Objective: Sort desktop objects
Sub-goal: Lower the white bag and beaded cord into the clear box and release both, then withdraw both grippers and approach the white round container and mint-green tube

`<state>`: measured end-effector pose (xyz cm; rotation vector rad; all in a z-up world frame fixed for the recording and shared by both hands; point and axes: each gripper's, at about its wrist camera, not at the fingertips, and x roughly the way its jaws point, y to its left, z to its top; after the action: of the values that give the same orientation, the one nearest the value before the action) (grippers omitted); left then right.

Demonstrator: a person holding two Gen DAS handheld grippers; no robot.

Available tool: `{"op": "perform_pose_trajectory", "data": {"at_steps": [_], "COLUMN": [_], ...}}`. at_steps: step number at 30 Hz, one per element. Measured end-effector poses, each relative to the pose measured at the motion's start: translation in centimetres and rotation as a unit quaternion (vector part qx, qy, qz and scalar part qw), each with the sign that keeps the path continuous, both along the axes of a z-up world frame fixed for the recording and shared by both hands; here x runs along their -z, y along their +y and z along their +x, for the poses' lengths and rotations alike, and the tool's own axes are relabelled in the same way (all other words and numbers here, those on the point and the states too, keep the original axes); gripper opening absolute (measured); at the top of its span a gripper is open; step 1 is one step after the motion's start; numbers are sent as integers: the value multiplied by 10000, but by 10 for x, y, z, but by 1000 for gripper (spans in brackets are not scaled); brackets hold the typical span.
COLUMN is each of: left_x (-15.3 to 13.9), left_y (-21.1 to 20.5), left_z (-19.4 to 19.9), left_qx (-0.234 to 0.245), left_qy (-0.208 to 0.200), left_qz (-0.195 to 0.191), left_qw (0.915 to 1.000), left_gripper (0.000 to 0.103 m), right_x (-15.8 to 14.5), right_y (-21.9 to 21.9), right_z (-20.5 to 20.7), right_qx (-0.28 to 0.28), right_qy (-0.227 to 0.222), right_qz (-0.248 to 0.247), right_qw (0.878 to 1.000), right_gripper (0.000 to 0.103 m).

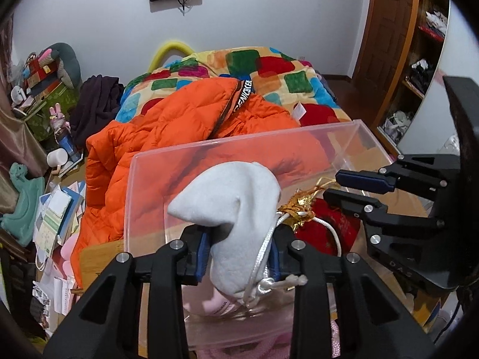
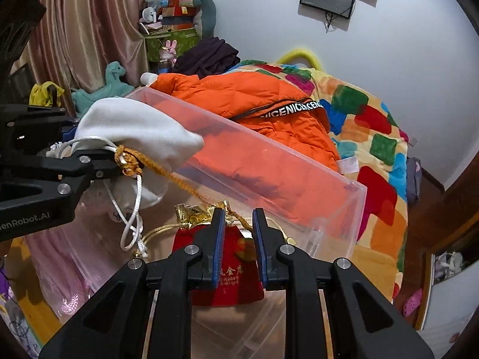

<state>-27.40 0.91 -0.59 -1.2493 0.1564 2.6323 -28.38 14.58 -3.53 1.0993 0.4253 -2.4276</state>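
Left tool (image 1: 239, 257) clamped on grey pouch (image 1: 227, 200), held above clear bin (image 2: 344, 206). Right tool (image 2: 238, 224) apart, fingers straddling red pouch (image 2: 236, 287) inside the bin, probably not touching. Orange jacket (image 1: 179, 119) behind the bin.

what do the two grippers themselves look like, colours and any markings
Both the left gripper and the right gripper are matte black with angular linkage arms, triangular cut-outs and round silver pivot pins. Their fingers carry blue pads. The left one's body shows white lettering, partly cut off, ending "enRobot.AI". No cables or sleeves show.
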Motion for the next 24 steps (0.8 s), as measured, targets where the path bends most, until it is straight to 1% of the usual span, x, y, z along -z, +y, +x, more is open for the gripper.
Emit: {"op": "perform_pose_trajectory", "data": {"at_steps": [2, 3, 4, 5, 6, 7, 8, 10, 11, 13, 14, 16, 20, 22, 24], "left_x": [0, -1, -3, -6, -9, -12, -16, -22, -24, -32, -34, -40, -55, -62, -66], "left_y": [0, -1, -2, -3, -3, -3, -3, -3, -4, -5, -6, -8, -8, -9, -10], "left_z": [2, 3, 4, 6, 8, 9, 12, 16, 17, 24, 27, 33, 48, 57, 66], "left_qx": [-4, -7, -13, -12, -16, -26, -36, -66, -77, -110, -138, -225, -276, -353, -386], "left_qy": [-36, -42, -24, 19, 56, 94, 136, 185, 205, 299, 350, 456, 618, 773, 877], "left_qz": [6, 14, 28, 28, 16, 3, -12, -18, -3, 12, 13, 21, 97, 106, 94], "left_qw": [10000, 10000, 10000, 10000, 10000, 10000, 9999, 9998, 9998, 9995, 9993, 9987, 9977, 9963, 9954], "left_gripper": [37, 43, 50, 54, 60, 64, 66, 71, 72, 76, 78, 85, 88, 92, 93], "right_x": [-2, -3, -5, -7, -9, -13, -16, -23, -27, -36, -41, -50, -65, -73, -79], "right_y": [1, 1, 2, 3, 4, 5, 5, 7, 7, 11, 13, 20, 29, 34, 38], "right_z": [2, 3, 5, 7, 11, 15, 18, 26, 29, 39, 43, 54, 70, 82, 91], "right_qx": [15, 36, 64, 95, 119, 129, 143, 219, 259, 349, 381, 431, 508, 541, 563], "right_qy": [11, 45, 113, 192, 292, 400, 481, 666, 753, 976, 1071, 1215, 1350, 1435, 1531], "right_qz": [-23, -19, -13, -3, 5, 3, -1, -2, -5, -25, -61, -175, -281, -374, -437], "right_qw": [10000, 10000, 9999, 9998, 9995, 9991, 9987, 9975, 9968, 9946, 9935, 9915, 9891, 9875, 9856], "right_gripper": [20, 26, 35, 39, 47, 52, 54, 64, 67, 80, 82, 86, 91, 95, 97]}}
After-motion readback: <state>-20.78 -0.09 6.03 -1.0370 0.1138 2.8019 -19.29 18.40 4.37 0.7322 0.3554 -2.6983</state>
